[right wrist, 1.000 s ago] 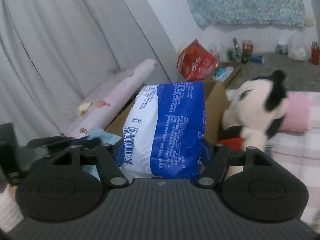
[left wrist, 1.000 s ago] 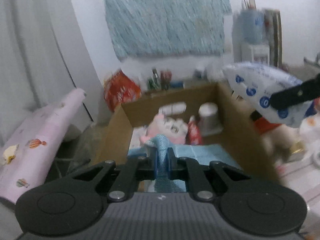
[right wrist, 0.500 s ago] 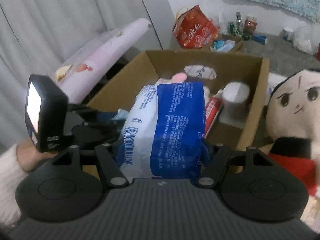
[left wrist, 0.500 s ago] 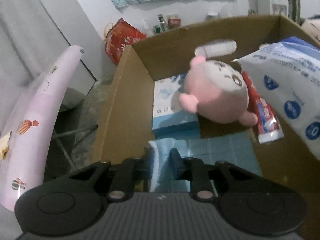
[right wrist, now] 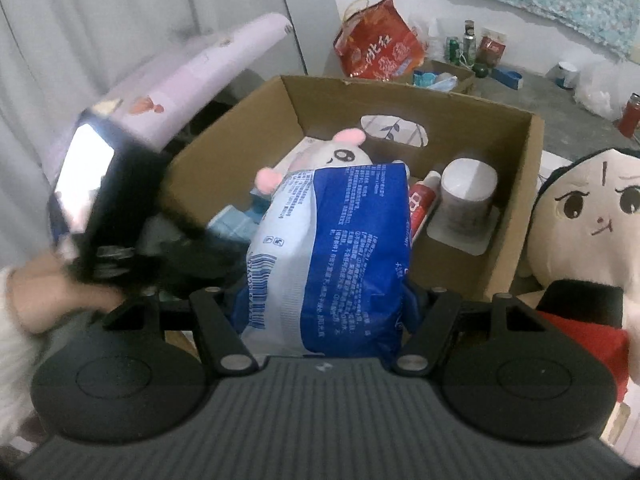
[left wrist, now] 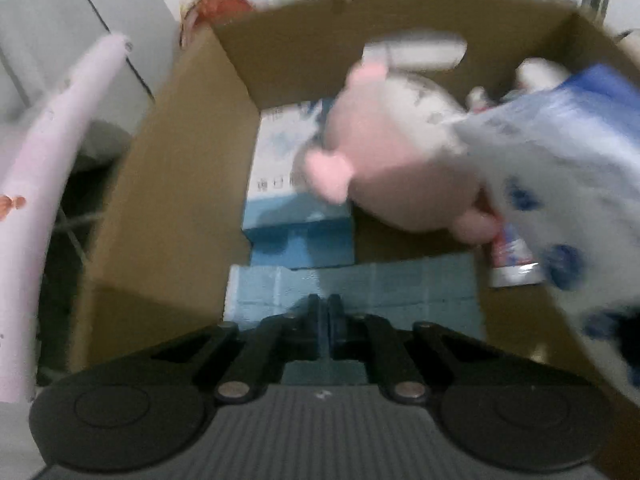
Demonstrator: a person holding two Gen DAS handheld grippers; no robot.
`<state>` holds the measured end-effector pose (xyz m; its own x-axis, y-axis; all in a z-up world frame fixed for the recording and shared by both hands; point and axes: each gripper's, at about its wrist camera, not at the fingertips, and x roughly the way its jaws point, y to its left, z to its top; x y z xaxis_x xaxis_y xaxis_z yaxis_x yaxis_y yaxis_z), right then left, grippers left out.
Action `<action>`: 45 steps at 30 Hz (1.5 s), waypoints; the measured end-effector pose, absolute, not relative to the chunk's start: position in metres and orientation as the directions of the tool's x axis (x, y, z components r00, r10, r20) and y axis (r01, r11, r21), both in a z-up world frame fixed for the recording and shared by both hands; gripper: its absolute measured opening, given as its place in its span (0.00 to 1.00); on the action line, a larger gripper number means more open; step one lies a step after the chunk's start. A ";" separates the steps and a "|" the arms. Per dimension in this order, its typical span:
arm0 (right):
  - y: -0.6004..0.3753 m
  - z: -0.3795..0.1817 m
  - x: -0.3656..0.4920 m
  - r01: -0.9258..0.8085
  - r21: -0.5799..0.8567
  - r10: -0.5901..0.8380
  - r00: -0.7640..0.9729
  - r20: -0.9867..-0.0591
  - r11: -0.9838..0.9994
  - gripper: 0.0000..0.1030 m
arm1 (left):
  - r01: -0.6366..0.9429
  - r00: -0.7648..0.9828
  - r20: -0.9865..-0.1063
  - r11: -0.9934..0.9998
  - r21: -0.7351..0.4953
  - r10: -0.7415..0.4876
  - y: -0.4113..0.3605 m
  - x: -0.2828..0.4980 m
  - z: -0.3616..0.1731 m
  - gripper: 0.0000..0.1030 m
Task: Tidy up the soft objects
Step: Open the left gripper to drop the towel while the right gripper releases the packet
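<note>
Judging by what already lies in the cardboard box [right wrist: 520, 184], the sorting is well along: a pink plush toy [left wrist: 400, 172], a pale blue tissue pack [left wrist: 288, 200], a red-and-white tube [right wrist: 420, 204], a white roll [right wrist: 468, 196] on its card, and a light blue cloth [left wrist: 360, 284] spread along the near wall.

The left gripper [left wrist: 324, 320] hangs over that cloth with its jaws clenched together; nothing shows between them, so the cloth looks delivered. In the right wrist view the left gripper is a dark blur at the box's left wall, with a hand [right wrist: 60, 292] behind it.

The right gripper [right wrist: 324, 312] is grasping a blue-and-white soft pack [right wrist: 332, 248], jaws spread wide around its lower end. The pack hangs above the near right part of the box and is not yet set down. A large doll [right wrist: 588, 216] with a black-and-red body sits just outside the right wall, probably still to be packed.

Room is tight. The plush fills the middle, the tube and roll hold the right side, and the tissue pack the left. The bare floor between cloth and plush is the likeliest gap. The 2 grippers are close together over the near wall, so the left one should clear out before the pack goes in.
</note>
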<state>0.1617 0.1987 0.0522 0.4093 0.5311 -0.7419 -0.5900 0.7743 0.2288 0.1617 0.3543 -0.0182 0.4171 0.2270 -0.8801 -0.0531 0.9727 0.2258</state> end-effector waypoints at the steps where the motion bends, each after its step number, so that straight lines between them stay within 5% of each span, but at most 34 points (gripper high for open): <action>1: 0.201 0.052 0.164 -0.596 0.219 0.525 0.404 -0.749 0.773 0.66 | -0.058 0.431 -0.874 0.974 0.221 0.224 0.356 0.166 -0.021 0.00; 5: 0.208 0.051 0.171 -0.577 0.221 0.508 0.399 -0.764 0.786 0.66 | -0.045 0.481 -0.828 0.951 0.306 0.289 0.343 0.168 -0.024 0.00; 9: 0.216 0.049 0.172 -0.556 0.199 0.470 0.400 -0.787 0.807 0.66 | -0.075 0.515 -0.824 0.970 0.230 0.235 0.348 0.150 -0.006 0.20; 12: 0.220 0.049 0.173 -0.513 0.194 0.433 0.400 -0.808 0.836 0.66 | -0.169 0.571 -0.796 0.978 0.126 0.201 0.360 0.130 0.023 0.21; 25: 0.269 0.029 0.167 -0.352 0.036 0.170 0.358 -0.918 0.935 0.67 | -0.170 0.646 -0.751 0.985 0.032 0.136 0.359 0.113 0.059 0.23; 30: 0.278 -0.002 0.169 -0.269 0.181 0.231 0.170 -0.958 0.946 0.69 | -0.214 0.673 -0.726 0.977 -0.011 0.139 0.372 0.106 0.067 0.36; 36: 0.280 -0.013 0.174 -0.270 0.089 0.167 0.281 -0.945 0.959 0.70 | -0.225 0.679 -0.719 0.974 -0.015 0.146 0.382 0.094 0.067 0.36; 45: 0.254 -0.019 0.190 -0.184 0.319 0.337 0.075 -0.939 0.930 0.72 | -0.217 0.671 -0.725 0.976 0.011 0.157 0.381 0.091 0.060 0.36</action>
